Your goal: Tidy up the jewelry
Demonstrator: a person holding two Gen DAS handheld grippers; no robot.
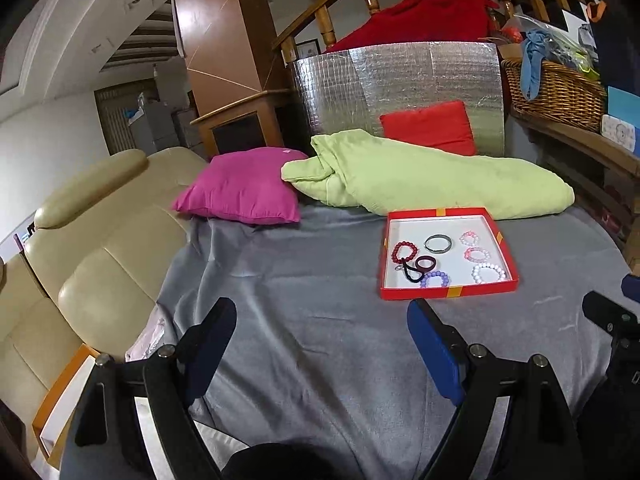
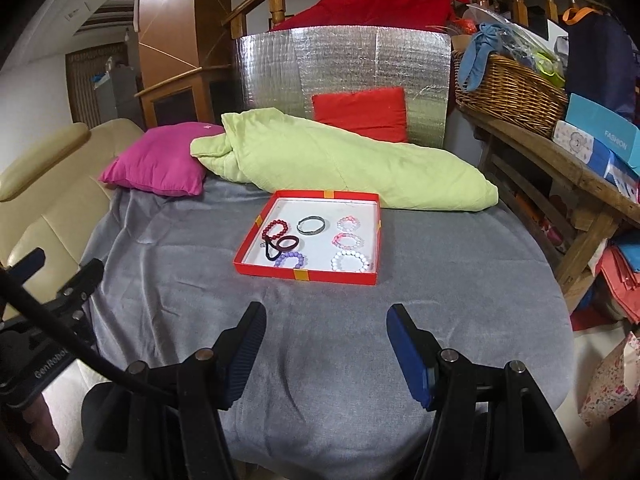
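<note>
Two grippers: left gripper point(image 1: 322, 344) and right gripper point(image 2: 326, 346) both hover over the grey cloth-covered table point(image 2: 320, 320); jaws of each stand apart with nothing between them
Task's thing: shallow red cardboard tray with a white floor point(image 2: 308, 275); it rests on the cloth, well ahead of both tools, just in front of the pale green rolled quilt point(image 2: 340, 160)
Contents: dark red bead bracelet point(image 2: 272, 230), grey metal bangle point(image 2: 312, 225), black and maroon hair ties point(image 2: 285, 245), purple bead bracelet point(image 2: 291, 259), two pink bead bracelets point(image 2: 348, 232), white bead bracelet point(image 2: 350, 261); all lie inside the tray
Overlap: hair ties lie across the red and purple bracelets at the tray's 8 o'clock corner; the rest lie apart
Bearing from right gripper: 12 o'clock, dead ahead
Bearing from left gripper: tray point(image 1: 448, 292) at 1 o'clock
Nearer hand: judged the right, since the tray sits square to it
Long axis: tray's near edge runs about 9 to 3 across the right view
</note>
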